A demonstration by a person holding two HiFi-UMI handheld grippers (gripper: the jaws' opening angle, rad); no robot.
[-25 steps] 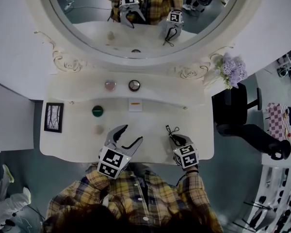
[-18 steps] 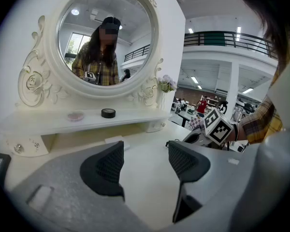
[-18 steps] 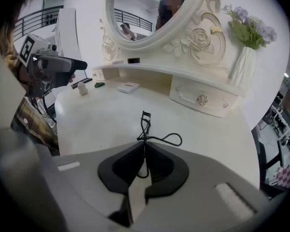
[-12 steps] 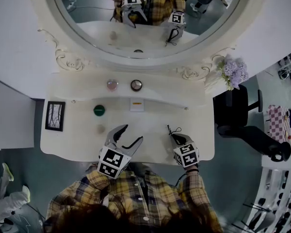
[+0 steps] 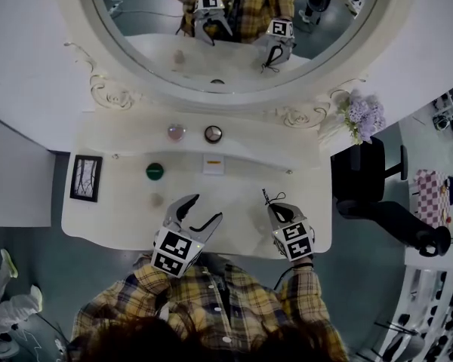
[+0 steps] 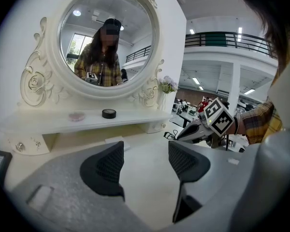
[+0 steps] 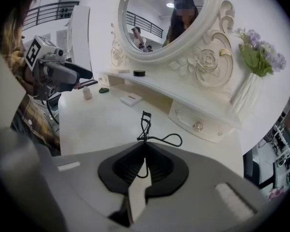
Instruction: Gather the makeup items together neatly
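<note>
My right gripper (image 5: 275, 209) (image 7: 145, 148) is shut on the handle loops of a black eyelash curler (image 7: 145, 125) (image 5: 269, 197), held a little above the white dressing table (image 5: 234, 202) at the front right. My left gripper (image 5: 205, 207) (image 6: 145, 162) hovers open and empty over the front middle. A green compact (image 5: 153, 171), a small pink pot (image 5: 156, 200) and a flat white case (image 5: 212, 164) lie on the table. On the raised shelf stand a pink jar (image 5: 176, 132) and a dark jar (image 5: 213, 133).
A large round mirror (image 5: 234, 29) in a carved white frame stands behind the shelf. A small picture frame (image 5: 85, 179) sits at the table's left edge, and a vase of purple flowers (image 5: 360, 111) stands at the back right. A drawer knob (image 7: 197, 126) sits under the shelf.
The right gripper has risen a little and drifted right, taking the eyelash curler off the table with it. The left gripper has stayed where it was.
</note>
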